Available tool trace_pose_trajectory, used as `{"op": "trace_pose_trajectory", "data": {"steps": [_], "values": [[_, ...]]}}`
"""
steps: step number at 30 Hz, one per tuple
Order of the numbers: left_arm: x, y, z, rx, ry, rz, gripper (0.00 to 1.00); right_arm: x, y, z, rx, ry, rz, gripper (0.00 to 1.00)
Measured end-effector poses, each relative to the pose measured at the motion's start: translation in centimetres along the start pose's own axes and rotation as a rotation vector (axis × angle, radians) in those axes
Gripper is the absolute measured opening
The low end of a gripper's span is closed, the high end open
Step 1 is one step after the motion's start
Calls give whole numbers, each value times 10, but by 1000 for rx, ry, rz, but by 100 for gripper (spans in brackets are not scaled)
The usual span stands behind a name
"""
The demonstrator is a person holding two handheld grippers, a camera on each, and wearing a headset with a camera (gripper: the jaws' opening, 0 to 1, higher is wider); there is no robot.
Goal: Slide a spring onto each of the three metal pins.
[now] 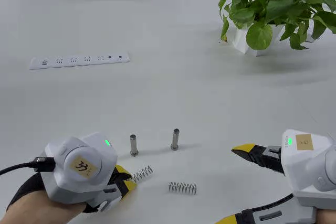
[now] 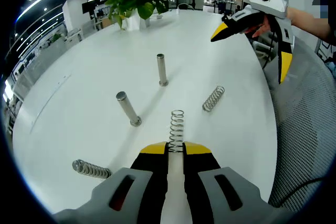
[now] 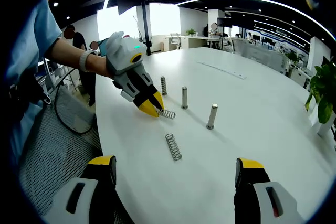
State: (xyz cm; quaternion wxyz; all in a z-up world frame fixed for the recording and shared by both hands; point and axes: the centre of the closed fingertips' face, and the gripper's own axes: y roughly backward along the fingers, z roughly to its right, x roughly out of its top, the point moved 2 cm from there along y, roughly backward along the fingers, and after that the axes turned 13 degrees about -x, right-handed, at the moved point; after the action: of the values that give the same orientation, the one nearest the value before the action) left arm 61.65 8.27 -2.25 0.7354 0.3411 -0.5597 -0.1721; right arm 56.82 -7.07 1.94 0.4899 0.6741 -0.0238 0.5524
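The broad white tabletop (image 1: pixel 173 77) carries a white power strip (image 1: pixel 79 60) far left and a leafy green plant in a white pot (image 1: pixel 273 3) far right. An open office with ceiling light strips lies beyond. The left gripper (image 2: pixel 176 145) is clamped on one end of a small steel coil spring (image 2: pixel 177 124), just near of two bare upright metal pins (image 1: pixel 134 145). A third pin (image 3: pixel 163 85) already wears a spring. The right gripper (image 1: pixel 235 184) gapes wide, holding nothing. A second loose spring (image 1: pixel 182 187) lies between the grippers.
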Motion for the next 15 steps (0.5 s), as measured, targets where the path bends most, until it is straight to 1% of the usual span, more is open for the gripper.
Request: {"op": "trace_pose_trajectory", "data": {"steps": [3,5,7,12,15], "values": [[2,5,6,-1,-1,21,7,5,-2,-3,15,21,1,93],[3,8,13,-13,-11,37,7,9,-4,-4,29,37,-1,91],[6,10,21,-29,-35,54,7,15,-5,-7,46,51,2,91],[13,14,37,-68,-80,94,7,33,-9,-14,94,77,29,85],[18,15,45,-91,-110,108,6,38,-12,-19,123,111,27,81]]}}
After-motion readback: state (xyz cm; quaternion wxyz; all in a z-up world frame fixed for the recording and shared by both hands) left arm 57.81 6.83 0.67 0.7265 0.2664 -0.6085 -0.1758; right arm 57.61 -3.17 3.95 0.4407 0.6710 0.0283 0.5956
